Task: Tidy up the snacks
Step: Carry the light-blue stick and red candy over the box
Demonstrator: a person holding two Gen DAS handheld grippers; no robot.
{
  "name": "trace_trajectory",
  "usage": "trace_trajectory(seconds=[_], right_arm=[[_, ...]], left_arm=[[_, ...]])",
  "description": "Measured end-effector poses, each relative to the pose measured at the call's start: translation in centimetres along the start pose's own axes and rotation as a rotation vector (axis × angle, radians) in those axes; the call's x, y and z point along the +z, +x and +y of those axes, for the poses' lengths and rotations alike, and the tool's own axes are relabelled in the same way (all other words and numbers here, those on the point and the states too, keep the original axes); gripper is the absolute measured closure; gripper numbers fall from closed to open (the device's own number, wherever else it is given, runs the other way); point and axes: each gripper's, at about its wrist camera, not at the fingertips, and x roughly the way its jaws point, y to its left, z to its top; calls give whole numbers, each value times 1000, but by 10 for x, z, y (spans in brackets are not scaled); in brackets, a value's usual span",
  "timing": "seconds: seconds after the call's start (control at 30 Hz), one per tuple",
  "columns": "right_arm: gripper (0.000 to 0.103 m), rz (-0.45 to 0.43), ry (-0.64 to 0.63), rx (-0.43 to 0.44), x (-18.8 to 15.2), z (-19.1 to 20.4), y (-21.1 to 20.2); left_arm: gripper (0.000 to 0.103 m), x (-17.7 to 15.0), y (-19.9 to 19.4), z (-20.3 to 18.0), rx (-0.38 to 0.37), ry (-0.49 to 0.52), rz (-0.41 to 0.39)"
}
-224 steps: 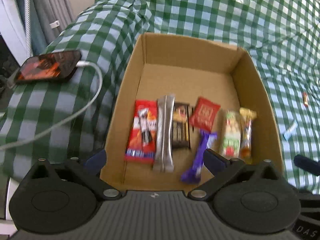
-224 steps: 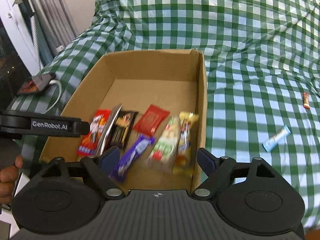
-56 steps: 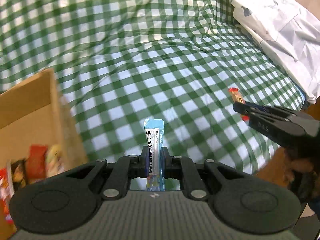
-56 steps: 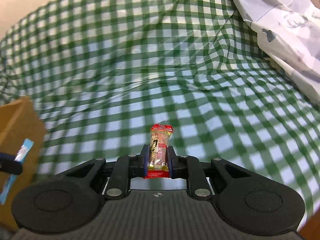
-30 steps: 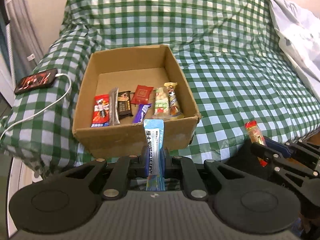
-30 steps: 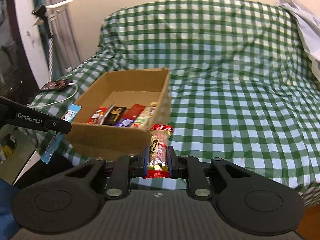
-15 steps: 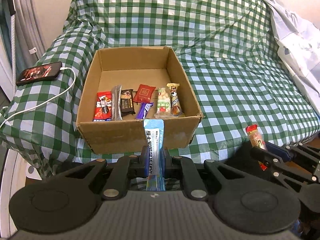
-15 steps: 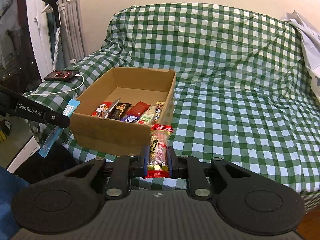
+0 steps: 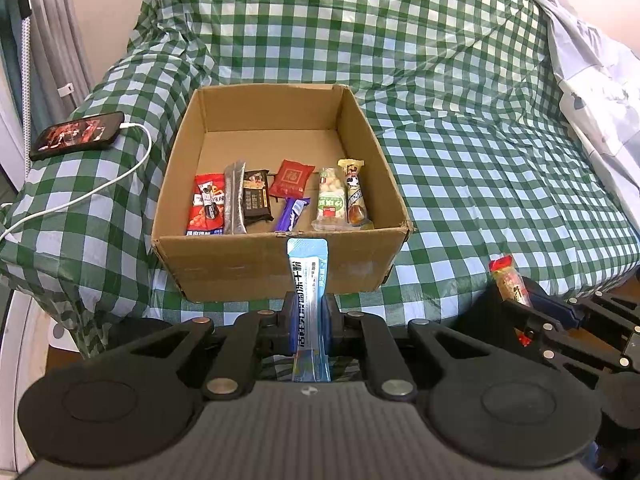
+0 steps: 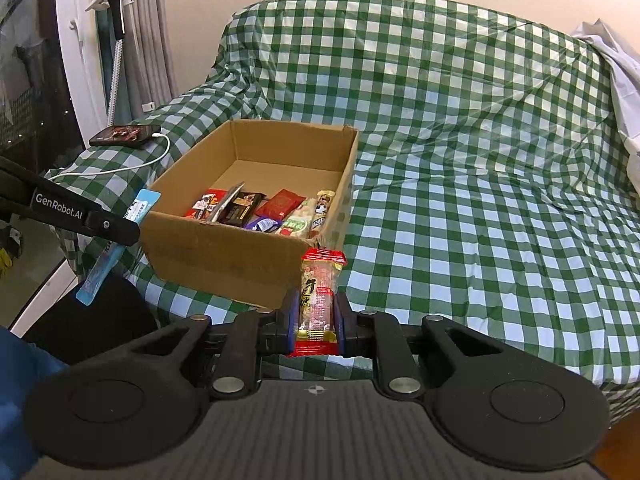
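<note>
A: Biggest first?
B: Sofa w/ green check cover (image 9: 460, 128). On its seat, open cardboard box (image 9: 280, 268), a row of snacks (image 9: 280, 200) along its near wall.

A: Grippers?
B: Both short of the box, on the near side. Left gripper (image 9: 308, 320): jaws clenched on blue stick pack (image 9: 308, 280), upright btwn them, top end overlapping the box front. Right gripper (image 10: 316, 320): jaws clamped on red-ended nut bar (image 10: 318, 292), also upright, just off the box's near right corner.

A: Else?
B: Phone (image 9: 76, 135) on the sofa arm, white cable plugged in.
</note>
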Motion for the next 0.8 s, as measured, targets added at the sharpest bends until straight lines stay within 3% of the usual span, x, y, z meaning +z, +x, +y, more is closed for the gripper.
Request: trace_trajectory(seconds=[0.8], right_arm=[[84, 50, -21, 10, 20, 7, 28]], left_arm=[[91, 21, 21, 25, 14, -49, 16]])
